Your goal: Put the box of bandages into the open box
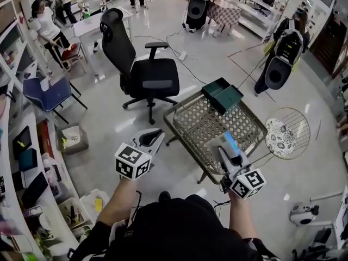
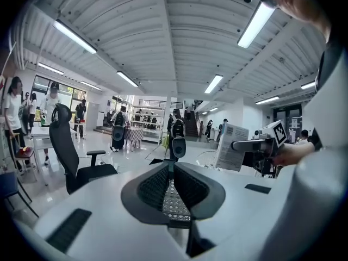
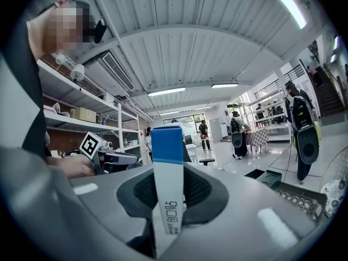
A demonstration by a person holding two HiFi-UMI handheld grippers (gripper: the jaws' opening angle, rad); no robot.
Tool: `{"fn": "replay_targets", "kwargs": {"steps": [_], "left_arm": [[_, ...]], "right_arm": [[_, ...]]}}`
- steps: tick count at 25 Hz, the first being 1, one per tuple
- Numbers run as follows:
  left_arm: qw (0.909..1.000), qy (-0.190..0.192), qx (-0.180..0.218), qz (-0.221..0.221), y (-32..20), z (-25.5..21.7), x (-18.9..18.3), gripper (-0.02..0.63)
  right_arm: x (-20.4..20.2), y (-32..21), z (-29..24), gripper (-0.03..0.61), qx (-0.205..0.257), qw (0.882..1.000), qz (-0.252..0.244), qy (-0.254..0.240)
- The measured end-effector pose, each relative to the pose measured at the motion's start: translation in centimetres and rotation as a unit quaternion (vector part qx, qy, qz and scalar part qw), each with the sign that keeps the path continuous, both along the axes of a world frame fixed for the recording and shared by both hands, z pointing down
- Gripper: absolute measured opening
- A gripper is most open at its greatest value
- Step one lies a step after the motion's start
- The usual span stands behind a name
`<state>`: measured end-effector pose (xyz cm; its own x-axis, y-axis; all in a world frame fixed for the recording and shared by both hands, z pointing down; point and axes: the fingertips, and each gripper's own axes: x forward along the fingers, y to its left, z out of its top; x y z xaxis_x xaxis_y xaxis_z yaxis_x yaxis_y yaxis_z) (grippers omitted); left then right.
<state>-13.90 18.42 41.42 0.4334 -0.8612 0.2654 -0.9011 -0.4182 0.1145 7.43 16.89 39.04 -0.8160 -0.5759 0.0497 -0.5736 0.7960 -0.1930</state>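
Gripping the box of bandages [image 1: 229, 141] in the right hand-held gripper [image 1: 225, 150], clenched on the box's two broad faces, blue end pointing up and away from the hand. Holding it in the air over the near right part of the woven-mesh worktop [image 1: 198, 125], clear of the mesh. Showing edge-on in the right gripper view as a narrow white strip with a blue top [image 3: 167, 189], pressed between the dark pads [image 3: 142, 192] of that hand-held gripper [image 3: 167, 173]. Carrying the left hand-held gripper [image 1: 155, 135] empty, tips drawn together with nothing between them [image 2: 169, 167], off the worktop's near left edge, above the floor. Facing the dark green open box [image 1: 222, 94] at the worktop's far corner, well apart from the bandages. Standing near a black office chair [image 1: 142, 72] beyond the worktop's left side and a round wire stand [image 1: 287, 130] just beside its right.
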Motion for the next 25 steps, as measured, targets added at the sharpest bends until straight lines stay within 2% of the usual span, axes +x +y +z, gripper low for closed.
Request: {"fn": "replay_targets", "kwargs": {"steps": [4,9,17,21,25], "left_arm": [[0.9999,0.011,0.000,0.003,-1.4,0.5,-0.7,0.034],[0.9997,0.022,-0.012,0.009,-3.6,0.5,-0.8,0.034],[0.9993,0.014,-0.034,0.007,-7.6,1.3,-1.9,0.034],[0.9985,0.011,-0.052,-0.007,-11.3,2.9,-2.9,0.034],[0.9969,0.013,-0.077,0.005,-15.9,4.2,-1.8,0.034]], "right_arm": [[-1.5,-1.5,0.8,0.083,-0.006,1.000,-0.004,0.007],[-1.5,-4.2,1.0,0.083,-0.024,1.000,0.006,0.015],[-3.5,-10.2,1.9,0.083,-0.047,0.999,-0.001,0.001],[-4.3,-14.6,2.7,0.083,-0.052,0.999,-0.012,-0.006],[-3.3,-18.9,3.9,0.083,-0.071,0.997,-0.004,-0.010]]}}
